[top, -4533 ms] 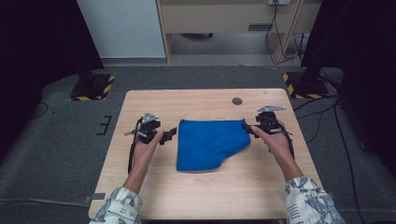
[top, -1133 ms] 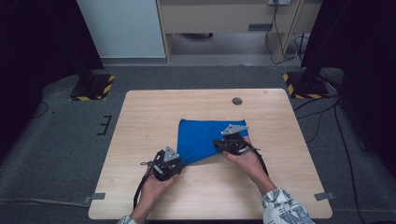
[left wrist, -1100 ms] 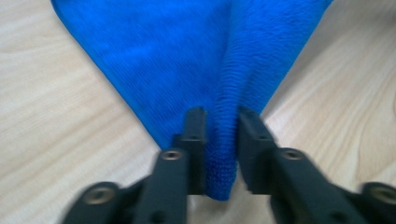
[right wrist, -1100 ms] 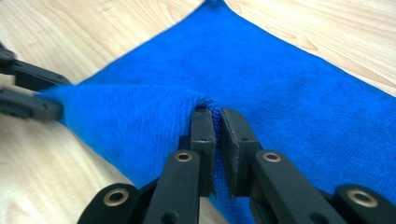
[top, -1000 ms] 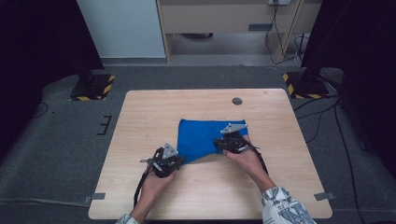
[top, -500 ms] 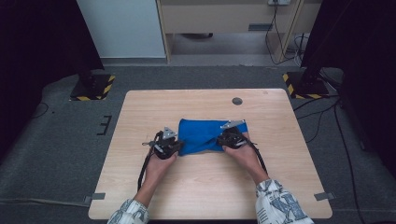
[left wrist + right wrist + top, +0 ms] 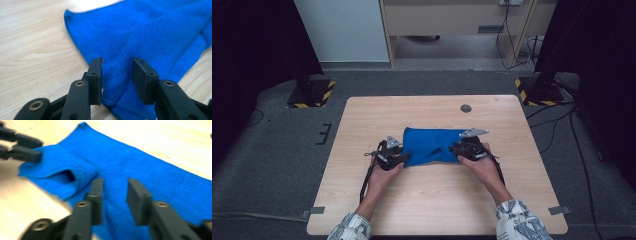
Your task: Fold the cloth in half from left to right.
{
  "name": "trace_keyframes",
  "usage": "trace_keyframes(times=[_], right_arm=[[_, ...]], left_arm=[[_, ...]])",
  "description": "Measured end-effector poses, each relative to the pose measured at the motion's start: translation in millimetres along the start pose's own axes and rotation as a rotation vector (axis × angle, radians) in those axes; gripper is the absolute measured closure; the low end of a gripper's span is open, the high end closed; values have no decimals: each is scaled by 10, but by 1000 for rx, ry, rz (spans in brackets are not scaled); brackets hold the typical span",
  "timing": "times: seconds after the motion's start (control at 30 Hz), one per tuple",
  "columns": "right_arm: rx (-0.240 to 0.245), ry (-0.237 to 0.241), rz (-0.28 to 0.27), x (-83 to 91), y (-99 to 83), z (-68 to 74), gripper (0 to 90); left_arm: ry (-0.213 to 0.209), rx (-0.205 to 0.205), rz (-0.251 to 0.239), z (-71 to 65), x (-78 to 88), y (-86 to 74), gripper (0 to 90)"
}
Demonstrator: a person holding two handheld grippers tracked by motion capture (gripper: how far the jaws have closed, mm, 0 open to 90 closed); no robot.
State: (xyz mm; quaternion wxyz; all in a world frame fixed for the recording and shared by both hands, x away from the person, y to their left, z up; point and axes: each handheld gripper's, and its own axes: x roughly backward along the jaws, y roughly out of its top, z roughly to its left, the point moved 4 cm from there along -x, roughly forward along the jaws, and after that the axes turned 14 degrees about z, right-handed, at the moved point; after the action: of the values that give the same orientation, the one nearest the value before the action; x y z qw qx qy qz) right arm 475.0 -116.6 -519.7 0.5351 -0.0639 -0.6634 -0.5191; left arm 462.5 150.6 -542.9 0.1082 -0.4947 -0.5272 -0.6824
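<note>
A blue cloth (image 7: 432, 144) lies folded near the middle of the wooden table (image 7: 362, 120), long side running left to right. The left gripper (image 7: 398, 158) sits at the cloth's near left corner; its jaws have just been opening and now stand apart, a fold of fabric between them without being pinched (the left gripper view shows clear gaps at both pads). The right gripper (image 7: 460, 148) rests at the cloth's right end, jaws parted over the fabric, pads not pressing. A small dark disc (image 7: 466, 108) lies on the far part of the table, well apart from the cloth.
</note>
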Motion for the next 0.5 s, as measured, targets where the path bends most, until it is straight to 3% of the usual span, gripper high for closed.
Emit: trace_keyframes(times=[0.13, 0.27, 0.37, 0.5], right_arm=[[13, 33, -12, 73, -89, 153, 752], [17, 55, -5, 3, -140, 316, 669], [14, 46, 11, -69, -135, 334, 623], [-20, 53, 15, -211, -85, 360, 549]], left_arm=[[-9, 14, -31, -27, 100, 21, 591], [-5, -6, -39, -90, 198, -12, 602], [0, -31, -43, -122, 298, -69, 600], [-23, -24, -60, -115, 374, -146, 569]])
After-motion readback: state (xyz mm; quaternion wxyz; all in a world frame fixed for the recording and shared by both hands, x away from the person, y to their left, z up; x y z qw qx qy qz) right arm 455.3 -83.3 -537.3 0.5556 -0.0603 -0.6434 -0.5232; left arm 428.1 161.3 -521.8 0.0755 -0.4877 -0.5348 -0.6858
